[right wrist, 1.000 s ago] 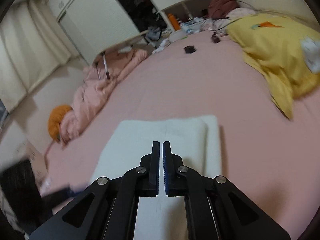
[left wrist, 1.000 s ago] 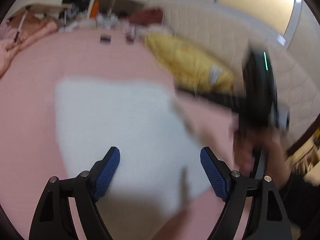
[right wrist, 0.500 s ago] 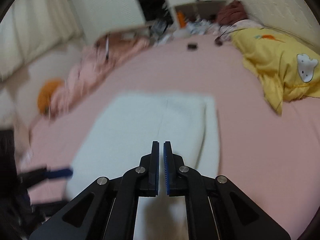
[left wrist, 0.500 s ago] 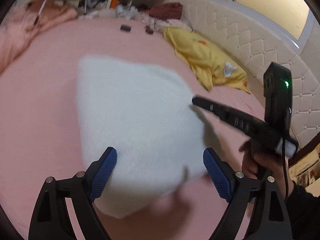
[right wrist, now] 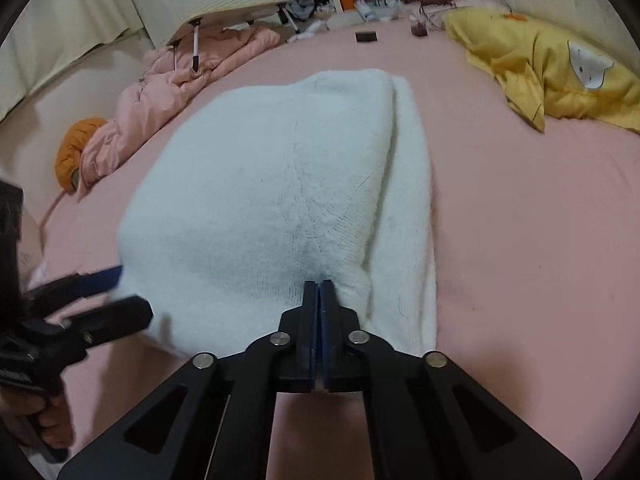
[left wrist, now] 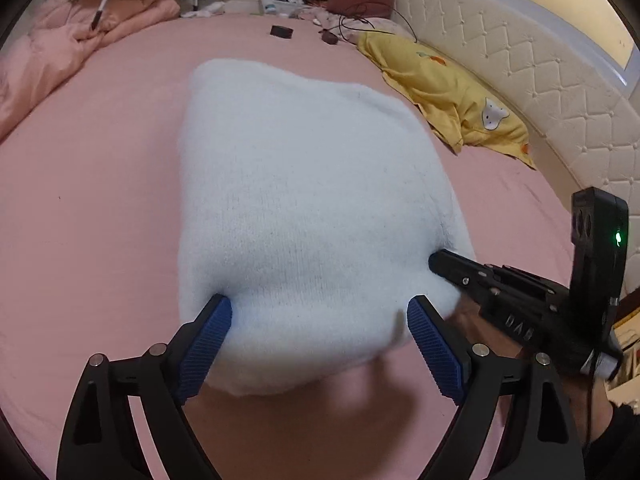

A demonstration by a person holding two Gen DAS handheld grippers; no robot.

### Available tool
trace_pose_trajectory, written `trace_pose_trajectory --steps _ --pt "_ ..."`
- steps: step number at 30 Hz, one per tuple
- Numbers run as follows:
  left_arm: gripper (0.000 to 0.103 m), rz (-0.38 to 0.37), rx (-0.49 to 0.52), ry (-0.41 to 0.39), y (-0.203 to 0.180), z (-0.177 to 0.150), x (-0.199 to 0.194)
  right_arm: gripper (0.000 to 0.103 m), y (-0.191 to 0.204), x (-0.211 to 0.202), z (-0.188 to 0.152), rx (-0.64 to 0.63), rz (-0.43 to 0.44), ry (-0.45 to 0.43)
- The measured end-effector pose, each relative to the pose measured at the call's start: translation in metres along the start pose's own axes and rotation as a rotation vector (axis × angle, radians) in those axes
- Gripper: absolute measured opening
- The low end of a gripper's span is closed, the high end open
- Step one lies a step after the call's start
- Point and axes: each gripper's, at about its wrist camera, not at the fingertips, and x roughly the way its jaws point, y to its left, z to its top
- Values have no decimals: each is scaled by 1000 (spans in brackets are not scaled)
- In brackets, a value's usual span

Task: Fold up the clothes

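A white knit sweater (left wrist: pixel 304 184) (right wrist: pixel 272 184) lies folded into a thick block on the pink bed sheet (left wrist: pixel 80 200), with one narrower layer showing along its right side in the right wrist view. My left gripper (left wrist: pixel 318 312) (right wrist: pixel 128 292) stands open, its blue pads on either side of the sweater's near edge without squeezing it. My right gripper (right wrist: pixel 320 284) (left wrist: pixel 434 258) is shut; its closed tips push into the sweater's near right edge, and the knit dimples around them. No fabric shows between its pads.
A yellow printed bedcover (left wrist: pixel 452 96) (right wrist: pixel 560 76) is crumpled at the right by the quilted headboard (left wrist: pixel 520 60). A pink duvet (left wrist: pixel 80 36) (right wrist: pixel 180 80) and an orange bundle (right wrist: pixel 76 148) hang off the left side. Small dark items (left wrist: pixel 281 31) lie at the far end.
Both grippers have dropped closer to the sweater. The right one, shut throughout, came in from the right until its tips met the near edge. The left one now straddles that edge.
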Motion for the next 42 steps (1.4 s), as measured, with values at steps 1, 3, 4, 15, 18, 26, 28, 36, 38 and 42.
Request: trace_pose_trajectory --steps 1,3,4,15,18,26,28,36,38,42 --pt "89 12 6 -6 -2 1 -6 0 6 -1 3 -30 -30 3" --pt "89 53 11 -47 -4 0 -28 3 14 -15 8 -33 -43 -1" --pt "89 88 6 -72 -3 -1 -42 3 14 -31 10 2 -29 -18" --pt "89 348 -157 -156 -4 -63 -177 103 84 -173 -20 -21 -234 -159" --pt "89 336 -151 -166 -16 -80 -189 103 98 -196 -31 -22 -237 -165" --pt "89 319 -137 -217 -43 -96 -223 103 110 -238 -46 -44 -264 -205" --pt "89 327 -135 -216 -48 -98 -229 103 115 -246 -50 -48 -267 -213" --pt "89 359 -152 -235 -69 -104 -255 103 124 -266 -60 -64 -256 -238" --pt "90 388 -140 -237 -74 -104 -261 103 123 -270 -61 -56 -257 -248" --pt "94 435 -113 -235 -82 -105 -265 103 123 -275 -64 -42 -261 -259"
